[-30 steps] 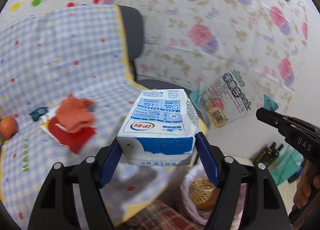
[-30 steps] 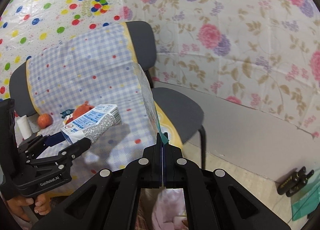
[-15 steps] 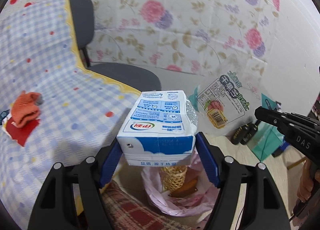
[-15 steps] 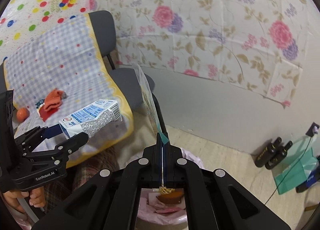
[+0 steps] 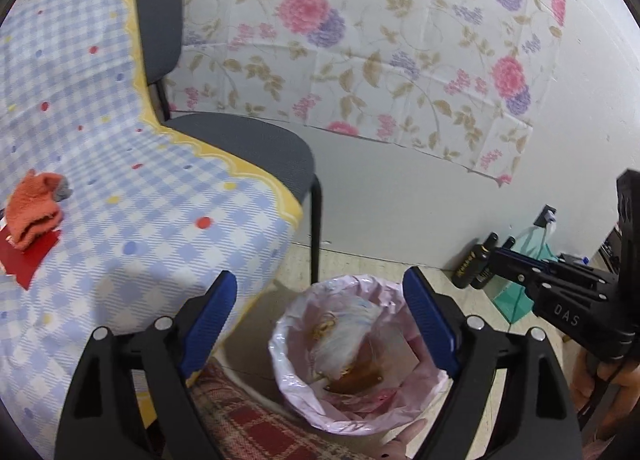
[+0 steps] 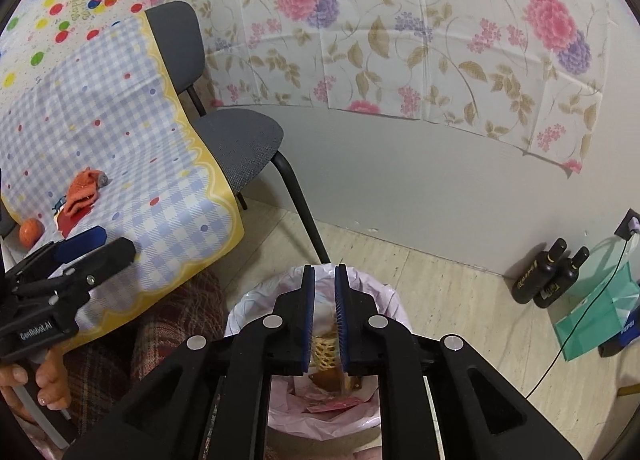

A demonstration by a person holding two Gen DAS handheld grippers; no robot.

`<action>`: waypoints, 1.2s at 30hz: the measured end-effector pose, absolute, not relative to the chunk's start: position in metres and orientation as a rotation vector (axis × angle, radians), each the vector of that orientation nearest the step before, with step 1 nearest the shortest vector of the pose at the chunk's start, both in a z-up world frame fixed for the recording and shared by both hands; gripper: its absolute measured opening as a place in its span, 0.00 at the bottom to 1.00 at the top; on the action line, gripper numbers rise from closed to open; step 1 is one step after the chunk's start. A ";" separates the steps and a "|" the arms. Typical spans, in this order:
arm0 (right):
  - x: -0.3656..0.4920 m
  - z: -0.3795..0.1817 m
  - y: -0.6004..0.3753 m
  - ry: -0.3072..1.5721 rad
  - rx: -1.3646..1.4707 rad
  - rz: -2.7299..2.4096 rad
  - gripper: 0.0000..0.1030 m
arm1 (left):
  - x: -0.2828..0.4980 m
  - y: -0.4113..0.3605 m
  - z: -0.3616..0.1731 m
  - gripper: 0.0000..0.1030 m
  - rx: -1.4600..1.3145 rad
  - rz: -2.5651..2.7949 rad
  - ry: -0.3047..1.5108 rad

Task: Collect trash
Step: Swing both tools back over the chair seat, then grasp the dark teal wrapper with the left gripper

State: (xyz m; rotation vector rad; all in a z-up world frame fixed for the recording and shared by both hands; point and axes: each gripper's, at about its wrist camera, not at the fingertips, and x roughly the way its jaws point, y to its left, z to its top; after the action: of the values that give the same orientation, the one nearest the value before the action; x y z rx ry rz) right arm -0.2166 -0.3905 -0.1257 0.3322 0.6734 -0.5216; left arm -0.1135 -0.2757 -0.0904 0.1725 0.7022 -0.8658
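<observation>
I am holding my left gripper [image 5: 320, 300] and right gripper [image 6: 324, 292] over the pink-lined trash bin [image 5: 288, 340] at lower centre; both jaws are opening with nothing between them. Crinkly, thin liner could snag a finger if I dip lower. Soft orange cloth [image 5: 34, 207] is lying on the checkered table [image 5: 132, 219], left.

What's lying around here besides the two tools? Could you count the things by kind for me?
Bins with a pink liner: 1
Chairs: 1
Dark bottles by the wall: 2
Orange cloths on the table: 1
Orange round fruits: 1
Red flat pieces under the cloth: 1
Total: 7
</observation>
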 end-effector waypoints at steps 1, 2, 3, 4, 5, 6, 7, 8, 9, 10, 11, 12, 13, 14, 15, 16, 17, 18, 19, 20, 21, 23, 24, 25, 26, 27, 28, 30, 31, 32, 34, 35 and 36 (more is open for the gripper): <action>-0.216 -0.125 -0.390 0.671 0.331 -0.518 0.12 | -0.112 -0.273 -0.089 0.80 0.166 -0.859 0.702; -0.215 -0.123 -0.388 0.666 0.329 -0.513 0.12 | -0.109 -0.269 -0.087 0.80 0.158 -0.847 0.698; -0.214 -0.120 -0.386 0.659 0.326 -0.507 0.12 | -0.108 -0.266 -0.086 0.80 0.157 -0.835 0.693; -0.213 -0.117 -0.384 0.650 0.321 -0.502 0.12 | -0.106 -0.263 -0.084 0.80 0.158 -0.821 0.686; -0.212 -0.116 -0.383 0.644 0.318 -0.497 0.12 | -0.105 -0.261 -0.082 0.80 0.160 -0.807 0.679; -0.210 -0.113 -0.380 0.636 0.315 -0.489 0.12 | -0.103 -0.257 -0.081 0.80 0.163 -0.784 0.671; -0.208 -0.110 -0.379 0.629 0.314 -0.485 0.12 | -0.102 -0.254 -0.079 0.80 0.163 -0.773 0.666; -0.207 -0.108 -0.378 0.624 0.313 -0.481 0.12 | -0.100 -0.249 -0.077 0.80 0.159 -0.759 0.657; -0.204 -0.106 -0.376 0.617 0.313 -0.472 0.12 | -0.098 -0.245 -0.076 0.80 0.156 -0.750 0.653; -0.202 -0.104 -0.374 0.611 0.314 -0.463 0.12 | -0.096 -0.241 -0.073 0.80 0.154 -0.734 0.647; -0.200 -0.102 -0.373 0.604 0.315 -0.455 0.12 | -0.095 -0.238 -0.072 0.80 0.152 -0.725 0.643; -0.197 -0.099 -0.370 0.592 0.312 -0.440 0.12 | -0.093 -0.232 -0.069 0.80 0.147 -0.708 0.633; -0.195 -0.097 -0.367 0.583 0.309 -0.430 0.12 | -0.091 -0.228 -0.067 0.80 0.144 -0.697 0.628; -0.192 -0.094 -0.364 0.569 0.305 -0.413 0.12 | -0.089 -0.222 -0.064 0.80 0.143 -0.677 0.622; -0.188 -0.091 -0.360 0.559 0.301 -0.394 0.12 | -0.087 -0.217 -0.062 0.80 0.143 -0.662 0.620; -0.183 -0.088 -0.356 0.552 0.294 -0.375 0.13 | -0.086 -0.214 -0.061 0.80 0.144 -0.650 0.618; -0.177 -0.085 -0.352 0.546 0.286 -0.354 0.14 | -0.084 -0.207 -0.059 0.80 0.142 -0.632 0.614; -0.173 -0.083 -0.349 0.544 0.279 -0.339 0.15 | -0.083 -0.200 -0.057 0.80 0.138 -0.618 0.608; -0.166 -0.081 -0.344 0.542 0.268 -0.318 0.15 | -0.082 -0.194 -0.055 0.80 0.134 -0.605 0.605; -0.161 -0.080 -0.340 0.542 0.260 -0.304 0.16 | -0.081 -0.188 -0.053 0.80 0.132 -0.592 0.602; -0.153 -0.079 -0.333 0.544 0.247 -0.283 0.17 | -0.079 -0.181 -0.051 0.80 0.128 -0.577 0.599; -0.141 -0.076 -0.323 0.547 0.230 -0.248 0.17 | -0.075 -0.169 -0.048 0.80 0.122 -0.547 0.595; -0.133 -0.075 -0.317 0.547 0.220 -0.228 0.17 | -0.072 -0.162 -0.047 0.80 0.117 -0.527 0.596; -0.125 -0.073 -0.310 0.546 0.207 -0.208 0.17 | -0.068 -0.154 -0.046 0.80 0.109 -0.509 0.600; -0.119 -0.072 -0.304 0.545 0.196 -0.189 0.17 | -0.066 -0.149 -0.046 0.80 0.101 -0.497 0.603; -0.114 -0.072 -0.300 0.544 0.189 -0.175 0.17 | -0.062 -0.139 -0.046 0.80 0.088 -0.474 0.608; -0.107 -0.071 -0.294 0.542 0.180 -0.157 0.17 | -0.059 -0.134 -0.045 0.80 0.082 -0.461 0.611; -0.095 -0.069 -0.285 0.542 0.167 -0.128 0.17 | -0.052 -0.119 -0.045 0.80 0.071 -0.421 0.614; -0.089 -0.069 -0.281 0.542 0.162 -0.116 0.17 | -0.048 -0.112 -0.045 0.80 0.065 -0.401 0.614; -0.084 -0.068 -0.276 0.543 0.156 -0.104 0.17 | -0.045 -0.104 -0.044 0.80 0.058 -0.380 0.612; -0.071 -0.067 -0.266 0.546 0.135 -0.077 0.17 | -0.035 -0.085 -0.043 0.80 0.035 -0.333 0.608; -0.067 -0.067 -0.263 0.547 0.128 -0.069 0.18 | -0.031 -0.076 -0.042 0.80 0.023 -0.308 0.607; -0.060 -0.067 -0.259 0.550 0.120 -0.058 0.21 | -0.028 -0.070 -0.042 0.80 0.015 -0.293 0.607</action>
State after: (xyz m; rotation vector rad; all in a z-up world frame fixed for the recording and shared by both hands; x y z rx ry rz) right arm -0.0596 -0.2587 -0.0670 0.1197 0.5504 -0.0583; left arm -0.0277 -0.0698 -0.0422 0.0148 0.6068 -0.2927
